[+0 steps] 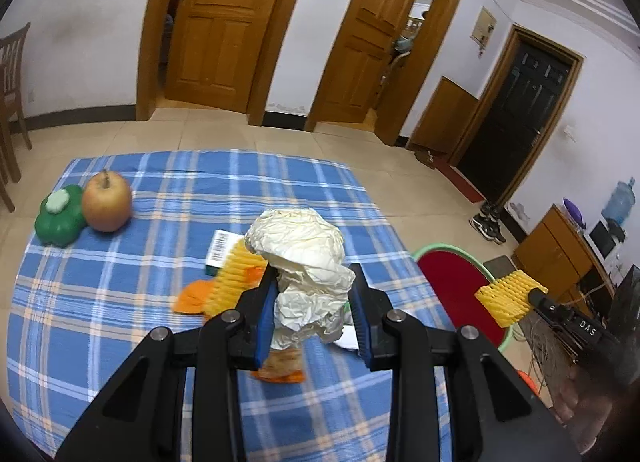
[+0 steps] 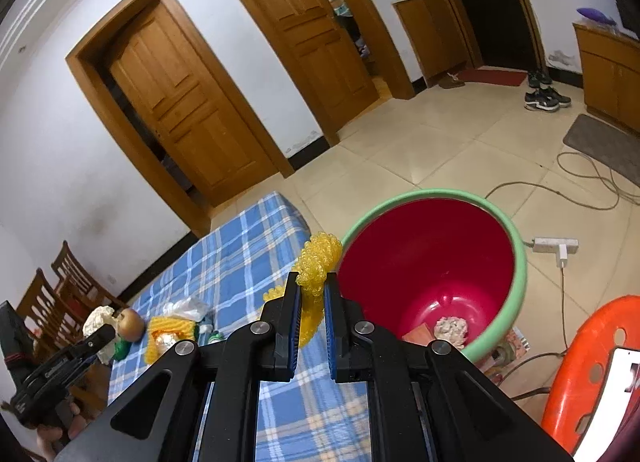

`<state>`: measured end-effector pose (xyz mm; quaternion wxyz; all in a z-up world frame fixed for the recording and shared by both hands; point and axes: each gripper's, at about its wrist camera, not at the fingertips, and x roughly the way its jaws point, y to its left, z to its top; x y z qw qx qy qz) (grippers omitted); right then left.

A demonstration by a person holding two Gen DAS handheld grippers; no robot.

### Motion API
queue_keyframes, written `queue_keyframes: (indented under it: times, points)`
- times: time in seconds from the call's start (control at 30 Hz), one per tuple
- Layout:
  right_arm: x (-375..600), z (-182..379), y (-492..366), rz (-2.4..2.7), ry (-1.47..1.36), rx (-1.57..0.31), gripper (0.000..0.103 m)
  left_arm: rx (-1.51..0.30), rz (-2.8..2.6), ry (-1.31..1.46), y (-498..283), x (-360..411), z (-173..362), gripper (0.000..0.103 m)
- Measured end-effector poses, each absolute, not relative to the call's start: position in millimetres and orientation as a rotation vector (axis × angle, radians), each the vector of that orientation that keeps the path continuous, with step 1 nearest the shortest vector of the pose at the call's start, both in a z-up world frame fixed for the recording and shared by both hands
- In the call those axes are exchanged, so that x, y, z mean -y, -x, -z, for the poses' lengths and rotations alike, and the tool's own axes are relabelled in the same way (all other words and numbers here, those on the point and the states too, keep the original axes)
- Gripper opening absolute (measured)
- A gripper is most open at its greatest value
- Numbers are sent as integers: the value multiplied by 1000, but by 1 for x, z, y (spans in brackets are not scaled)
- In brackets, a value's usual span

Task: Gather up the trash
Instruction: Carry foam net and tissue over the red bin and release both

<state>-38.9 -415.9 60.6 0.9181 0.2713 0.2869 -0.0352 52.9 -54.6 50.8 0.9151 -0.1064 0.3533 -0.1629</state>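
our left tongs [image 1: 316,294] pinch a light, crushable ball of crumpled white paper [image 1: 304,258] mid-body — right tongs [image 2: 312,294] clamp springy yellow foam netting [image 2: 316,262].

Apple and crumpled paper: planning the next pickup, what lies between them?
In the left wrist view, only bare checked cloth lies between the apple and the crumpled paper.

Both the left gripper [image 1: 314,294] and the right gripper [image 2: 312,302] are matte black plastic, with angular linkage arms pinned by round silver screws. Their fingers [image 1: 265,314] carry ribbed blue pads on the inner faces. White letters "DAS" mark one gripper's side.
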Motion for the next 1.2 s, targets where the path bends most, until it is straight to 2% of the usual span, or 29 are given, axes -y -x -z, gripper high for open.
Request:
queue_keyframes:
  times: [0.5,0.97,1.1,1.2]
  points:
    - [476,-33,50,178,-624,-623,11,-762,473,98,-52,156,-61,34]
    - [510,1,29,227,-698,-681,13,-815,596,-12,-74,251,-33,34]
    - [522,7,24,246,-742,-678,18,-840,617,-27,-79,265,-24,33]
    - [525,7,23,252,-753,-671,26,-844,627,-51,-81,276,-20,34]
